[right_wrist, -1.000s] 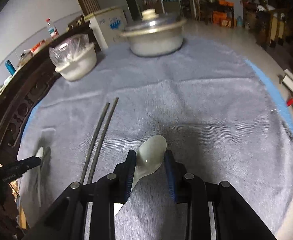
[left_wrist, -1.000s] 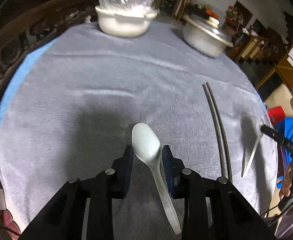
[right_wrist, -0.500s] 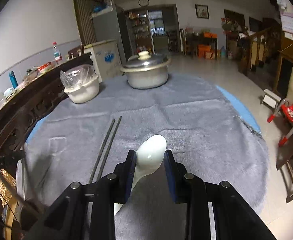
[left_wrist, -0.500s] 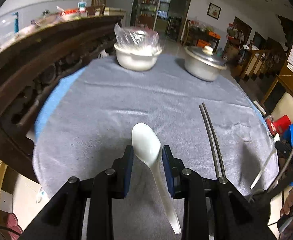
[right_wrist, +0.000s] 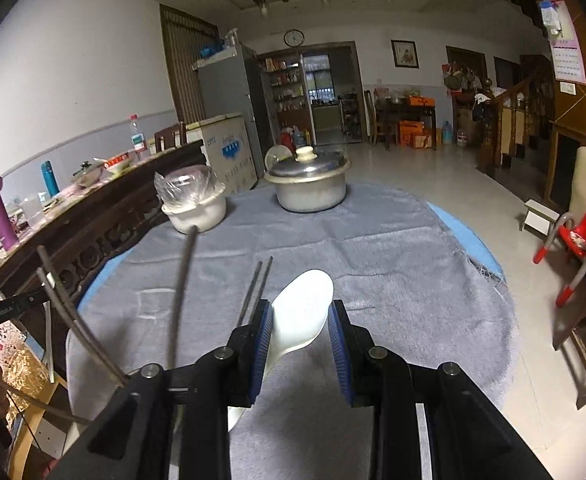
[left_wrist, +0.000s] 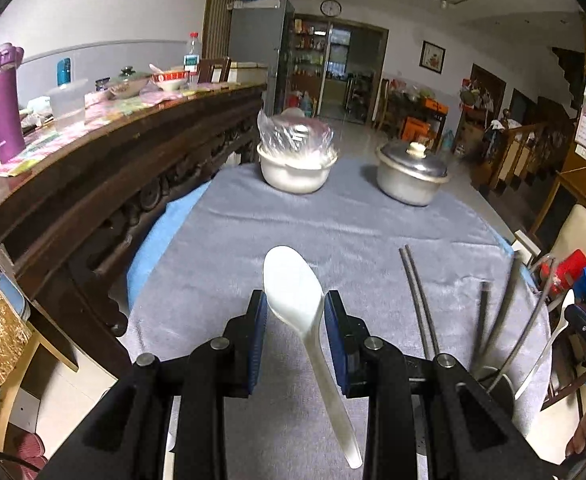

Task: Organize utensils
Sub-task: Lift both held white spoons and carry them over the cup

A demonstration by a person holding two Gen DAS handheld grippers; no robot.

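Note:
My left gripper (left_wrist: 295,312) is shut on a white spoon (left_wrist: 293,284), bowl forward, handle trailing down to the right, held above the grey cloth (left_wrist: 293,224). My right gripper (right_wrist: 299,320) is shut on a second white spoon (right_wrist: 305,304), its handle slanting down to the left. A dark pair of chopsticks (left_wrist: 417,300) lies on the cloth between the two grippers, also visible as chopsticks (right_wrist: 257,292) in the right wrist view. Several dark sticks (left_wrist: 505,312) stand in a metal cup (left_wrist: 493,376) near the table's near edge; these sticks (right_wrist: 181,292) lean at the lower left of the right wrist view.
At the far side of the table stand a white bowl with a plastic bag over it (left_wrist: 293,168) and a lidded metal pot (left_wrist: 411,176). A dark carved sideboard (left_wrist: 93,168) runs along the left. A red stool (right_wrist: 577,232) and chairs stand to the right.
Both grippers have risen and drawn back toward the near edge with their spoons still held. Both views have tilted up, and the cup with standing sticks has come into view.

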